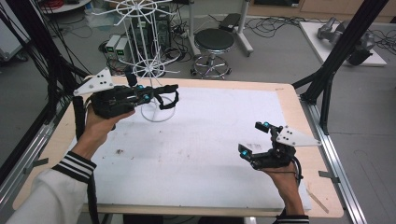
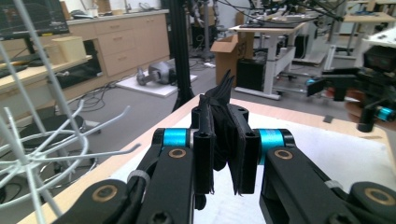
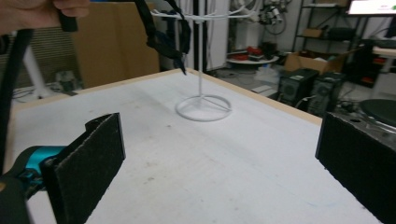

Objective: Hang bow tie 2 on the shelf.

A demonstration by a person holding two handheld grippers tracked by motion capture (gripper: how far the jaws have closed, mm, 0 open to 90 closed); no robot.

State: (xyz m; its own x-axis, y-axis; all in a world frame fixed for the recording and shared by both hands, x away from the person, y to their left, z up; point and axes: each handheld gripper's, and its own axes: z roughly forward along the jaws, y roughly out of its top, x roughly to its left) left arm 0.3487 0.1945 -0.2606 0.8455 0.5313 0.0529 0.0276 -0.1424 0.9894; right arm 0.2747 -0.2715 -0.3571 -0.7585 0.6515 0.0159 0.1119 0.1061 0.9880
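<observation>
Both grippers black, cyan joints, brass rivets, grey three-cornered plates; left gripper point(image 1: 170, 89), right gripper point(image 1: 252, 139). White sleeve point(image 1: 42, 196), black-striped cuff.

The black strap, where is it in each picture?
High view: the black strap hangs from the left gripper, upper left.
Left gripper view: centre, pinched between the jaws.
Right gripper view: dangling at top centre.
Shared landmark: the white wire stand.

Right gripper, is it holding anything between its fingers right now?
No, the right gripper has its fingers spread wide with only the bare white table between them.
</observation>
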